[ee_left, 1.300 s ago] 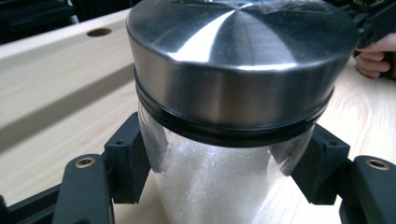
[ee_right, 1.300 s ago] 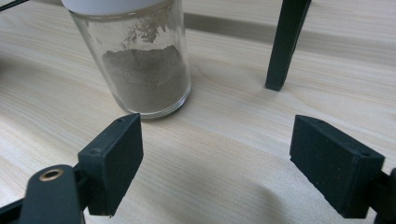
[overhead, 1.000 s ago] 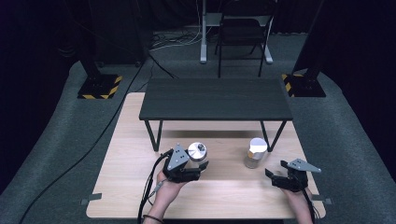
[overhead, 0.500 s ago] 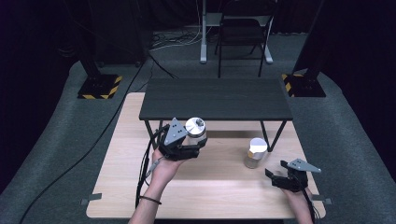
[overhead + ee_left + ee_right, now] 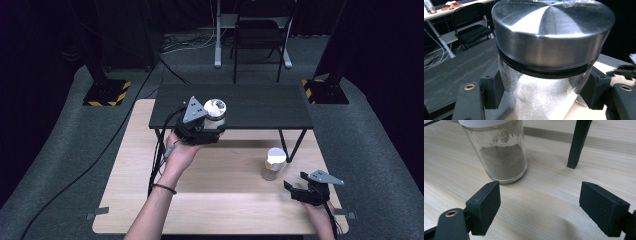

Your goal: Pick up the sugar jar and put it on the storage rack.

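A glass jar of white powder with a brushed metal lid (image 5: 215,112) (image 5: 549,50) is held in the air by my left gripper (image 5: 209,129), shut on its glass body, at the front edge of the black shelf (image 5: 235,102). Both black pads (image 5: 495,90) press the glass below the lid. A second glass jar with a white lid and brown powder (image 5: 273,163) (image 5: 499,155) stands on the wooden table (image 5: 210,200). My right gripper (image 5: 300,189) (image 5: 539,207) rests low at the table's right front, open, nothing between its fingers, the brown-powder jar just beyond its left finger.
The black shelf stands on thin black legs (image 5: 577,142) over the back half of the table. A dark chair (image 5: 257,35) and a white desk leg (image 5: 218,35) stand on the carpet behind. Black stands with yellow-striped bases (image 5: 106,92) flank the table.
My left gripper has risen with the metal-lidded jar, from just above the tabletop to the height of the black shelf's front edge. The right gripper has stayed put.
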`<state>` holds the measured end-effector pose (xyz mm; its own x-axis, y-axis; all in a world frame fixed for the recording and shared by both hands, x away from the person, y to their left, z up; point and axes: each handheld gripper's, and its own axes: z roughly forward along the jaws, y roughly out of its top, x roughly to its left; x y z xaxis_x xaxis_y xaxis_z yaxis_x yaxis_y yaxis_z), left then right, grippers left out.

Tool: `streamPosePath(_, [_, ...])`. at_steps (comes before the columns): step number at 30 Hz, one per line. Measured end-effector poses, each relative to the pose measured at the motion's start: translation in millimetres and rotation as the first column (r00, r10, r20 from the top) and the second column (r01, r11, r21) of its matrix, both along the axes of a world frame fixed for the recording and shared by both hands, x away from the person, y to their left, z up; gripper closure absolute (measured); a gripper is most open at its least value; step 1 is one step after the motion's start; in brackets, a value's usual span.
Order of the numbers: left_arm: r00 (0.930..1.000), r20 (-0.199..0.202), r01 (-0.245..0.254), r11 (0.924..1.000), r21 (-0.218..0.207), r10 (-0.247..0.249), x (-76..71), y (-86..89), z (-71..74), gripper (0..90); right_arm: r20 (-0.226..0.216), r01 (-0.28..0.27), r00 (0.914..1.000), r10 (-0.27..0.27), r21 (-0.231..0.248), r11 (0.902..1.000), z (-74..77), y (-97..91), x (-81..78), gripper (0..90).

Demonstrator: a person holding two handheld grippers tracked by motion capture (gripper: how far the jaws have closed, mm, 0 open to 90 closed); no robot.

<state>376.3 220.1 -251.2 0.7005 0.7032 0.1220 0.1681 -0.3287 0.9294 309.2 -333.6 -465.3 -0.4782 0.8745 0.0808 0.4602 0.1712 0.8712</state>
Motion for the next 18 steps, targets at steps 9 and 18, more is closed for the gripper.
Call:
streamPosePath(9, [0.9968, -0.04, -0.07, 0.9974, -0.016, 0.069, 36.0, -13.3, 2.9, 31.1, -0.001, -0.002, 1.0, 0.002, 0.004, 1.0, -0.2, -0.7, 0.2, 16.4])
streamPosePath(18, [0.9878, -0.082, -0.133, 0.9912, -0.001, 0.132, 62.3, -26.8, -0.6, 31.1, 0.0, -0.002, 1.0, 0.002, 0.005, 1.0, -0.3, -1.5, 0.2, 16.4])
